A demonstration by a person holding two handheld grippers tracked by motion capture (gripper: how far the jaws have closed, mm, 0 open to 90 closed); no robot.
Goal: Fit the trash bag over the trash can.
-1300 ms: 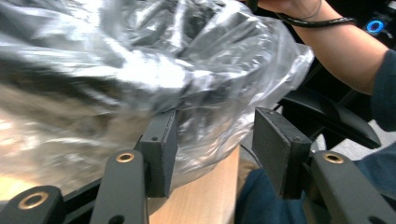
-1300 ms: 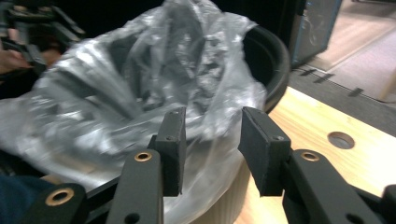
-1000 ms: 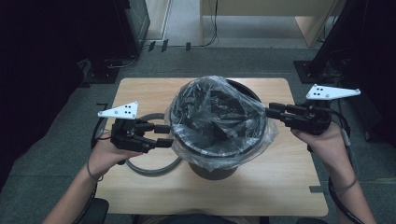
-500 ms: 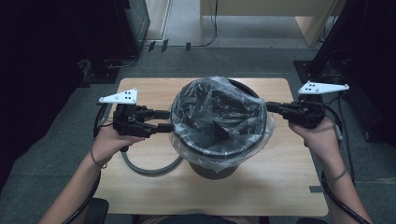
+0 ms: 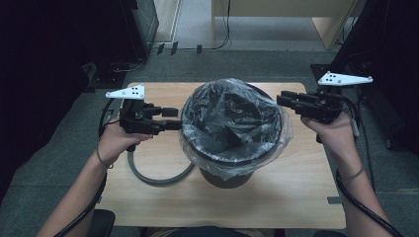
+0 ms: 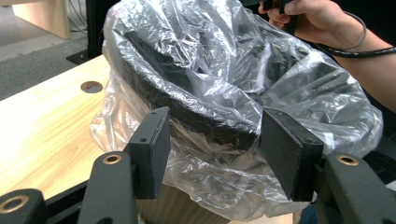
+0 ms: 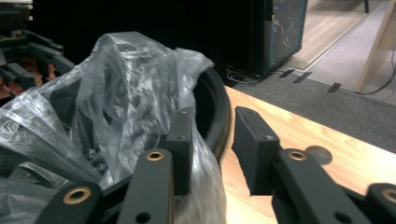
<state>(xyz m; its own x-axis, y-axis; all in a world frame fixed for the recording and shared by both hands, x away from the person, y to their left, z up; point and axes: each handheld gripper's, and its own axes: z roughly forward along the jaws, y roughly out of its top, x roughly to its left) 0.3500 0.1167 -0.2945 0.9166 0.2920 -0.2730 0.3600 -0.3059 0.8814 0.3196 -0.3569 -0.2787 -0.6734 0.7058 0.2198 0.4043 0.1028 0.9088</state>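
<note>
A black bin point(image 5: 223, 174) lined with a clear plastic bag point(image 5: 232, 118) stands mid-table. My left gripper point(image 5: 173, 118) is level at the bin's left side, open. In the left gripper view its jaws point(image 6: 212, 135) stand wide, with the bag-covered rim point(image 6: 205, 116) just beyond the pads and untouched. My right gripper point(image 5: 280, 100) sits at the bin's far right edge. Its jaws point(image 7: 212, 126) have just been opening and hold nothing. One of its fingers point(image 7: 181, 140) lies against loose bag film point(image 7: 126, 84), and the bare black rim point(image 7: 219, 116) shows through the gap.
A grey ring point(image 5: 163, 180) lies on the wooden table point(image 5: 296, 197) left of the bin, under my left hand. The table has a round hole point(image 6: 91, 87). A computer tower point(image 7: 280, 32) and wooden furniture point(image 5: 326, 19) stand on the floor beyond.
Both grippers have moved toward the far side of the bin. The bag, earlier domed over the top, now sags into the bin and spreads over the rim. The right jaws have parted.
</note>
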